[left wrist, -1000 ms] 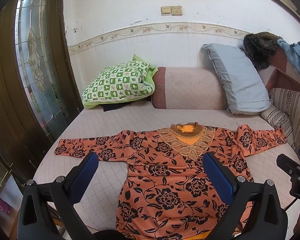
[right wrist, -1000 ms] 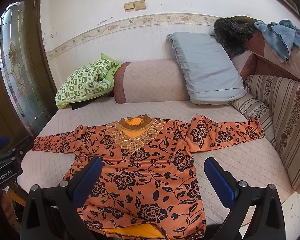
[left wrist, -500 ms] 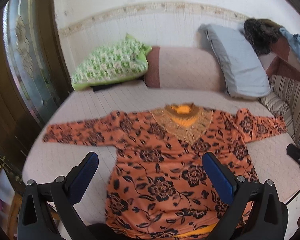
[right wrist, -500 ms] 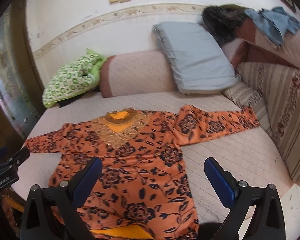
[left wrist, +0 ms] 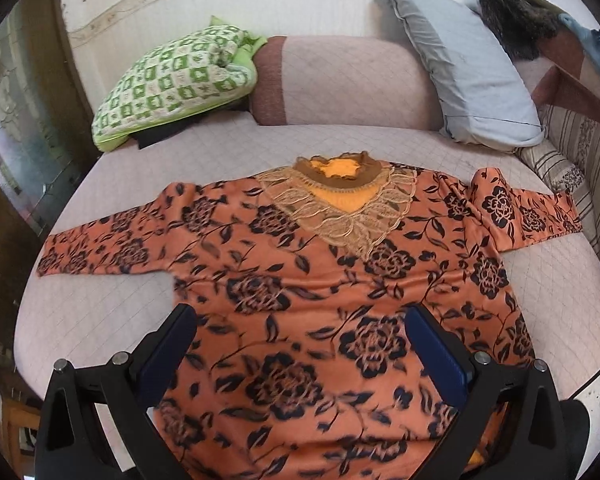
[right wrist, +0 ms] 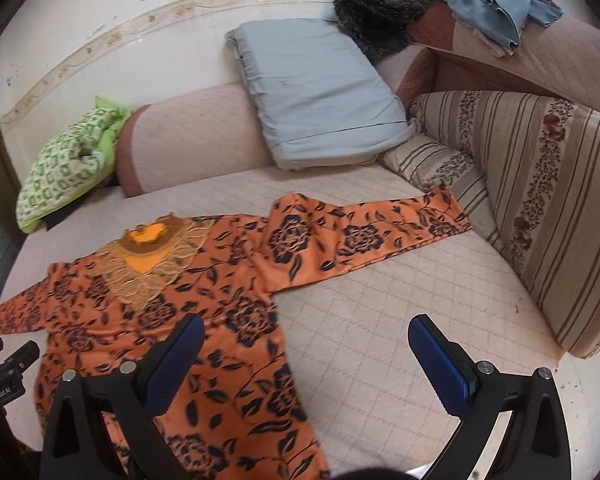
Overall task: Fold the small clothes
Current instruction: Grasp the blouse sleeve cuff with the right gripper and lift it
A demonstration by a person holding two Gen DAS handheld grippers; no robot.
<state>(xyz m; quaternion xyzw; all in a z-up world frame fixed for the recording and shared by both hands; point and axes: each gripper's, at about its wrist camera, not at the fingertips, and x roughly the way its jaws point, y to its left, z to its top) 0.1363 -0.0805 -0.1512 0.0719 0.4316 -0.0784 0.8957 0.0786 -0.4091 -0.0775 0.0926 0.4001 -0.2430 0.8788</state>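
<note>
An orange long-sleeved top with black flowers [left wrist: 300, 280] lies flat, front up, on a pale quilted daybed [left wrist: 100, 300], sleeves spread left and right, beige lace yoke at the neck [left wrist: 340, 208]. My left gripper [left wrist: 300, 344] is open and empty, above the top's lower body. My right gripper [right wrist: 306, 352] is open and empty, above the top's right side edge [right wrist: 260, 360] and the bare mattress [right wrist: 380, 320]. The right sleeve [right wrist: 364, 236] stretches toward the striped cushion. The left gripper's body shows at the right wrist view's left edge [right wrist: 8, 368].
A green checked pillow [left wrist: 172, 84], a pink bolster [left wrist: 348, 84] and a grey pillow [left wrist: 468, 72] lean along the back wall. A striped cushion [right wrist: 540, 200] and sofa back with blue cloth [right wrist: 496, 4] stand at the right. A glass door [left wrist: 16, 128] is left.
Both grippers have moved forward and lower over the top; the left now hangs over its lower body, the right has shifted right toward the side edge. The top has not moved.
</note>
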